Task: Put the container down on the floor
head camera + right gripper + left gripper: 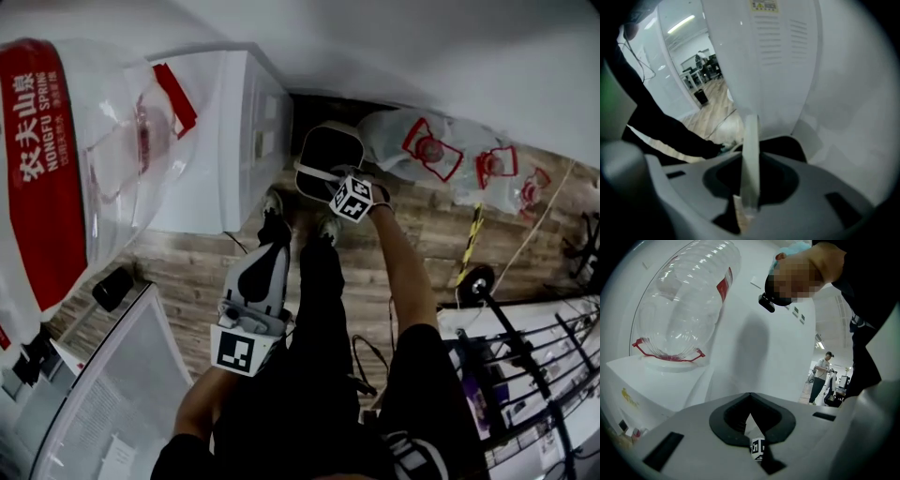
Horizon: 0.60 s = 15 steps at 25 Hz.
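The container (330, 155) is a white bin with a dark inside. It hangs above the wooden floor (187, 267), close to the foot of a white water dispenser (225, 141). My right gripper (333, 180) is shut on the container's near rim; in the right gripper view this rim (751, 154) is a thin white wall upright between the pads. My left gripper (272, 225) hangs lower left of the bin, apart from it. It points down, and its jaws are together with nothing between them (750, 401).
A large clear water jug (75, 159) with a red label fills the left side, close to my head. Empty jugs (431, 150) lie on the floor right of the bin. A black rack (525, 366) stands lower right. A person (820, 376) stands far off.
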Each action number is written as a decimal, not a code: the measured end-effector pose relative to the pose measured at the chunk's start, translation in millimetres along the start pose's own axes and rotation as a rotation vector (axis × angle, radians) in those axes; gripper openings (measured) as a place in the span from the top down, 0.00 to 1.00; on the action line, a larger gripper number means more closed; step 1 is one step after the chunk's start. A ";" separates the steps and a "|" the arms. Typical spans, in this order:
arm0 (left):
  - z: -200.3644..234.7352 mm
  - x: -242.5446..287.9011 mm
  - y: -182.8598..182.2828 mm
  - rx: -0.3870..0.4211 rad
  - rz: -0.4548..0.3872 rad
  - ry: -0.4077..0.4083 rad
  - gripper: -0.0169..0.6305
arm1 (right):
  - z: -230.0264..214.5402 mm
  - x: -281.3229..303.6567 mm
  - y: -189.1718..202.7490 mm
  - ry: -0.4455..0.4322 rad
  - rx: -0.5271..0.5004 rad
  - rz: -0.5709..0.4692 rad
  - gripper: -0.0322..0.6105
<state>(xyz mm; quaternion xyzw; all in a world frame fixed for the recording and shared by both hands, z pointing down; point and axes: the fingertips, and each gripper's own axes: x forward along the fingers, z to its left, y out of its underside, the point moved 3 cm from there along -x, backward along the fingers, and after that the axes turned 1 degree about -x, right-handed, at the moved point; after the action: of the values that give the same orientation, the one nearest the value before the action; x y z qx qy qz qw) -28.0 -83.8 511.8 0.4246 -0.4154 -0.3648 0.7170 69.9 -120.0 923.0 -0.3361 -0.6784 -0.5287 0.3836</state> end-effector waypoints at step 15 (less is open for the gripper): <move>6.0 7.9 32.1 -0.020 0.030 -0.001 0.93 | -35.6 57.4 7.6 0.005 -0.099 0.033 0.80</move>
<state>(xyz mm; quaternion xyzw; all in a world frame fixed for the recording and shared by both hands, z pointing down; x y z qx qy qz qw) -24.9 -80.5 545.2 0.4111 -0.4185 -0.3582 0.7263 54.8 -150.3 982.0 -0.3642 -0.6450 -0.5561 0.3769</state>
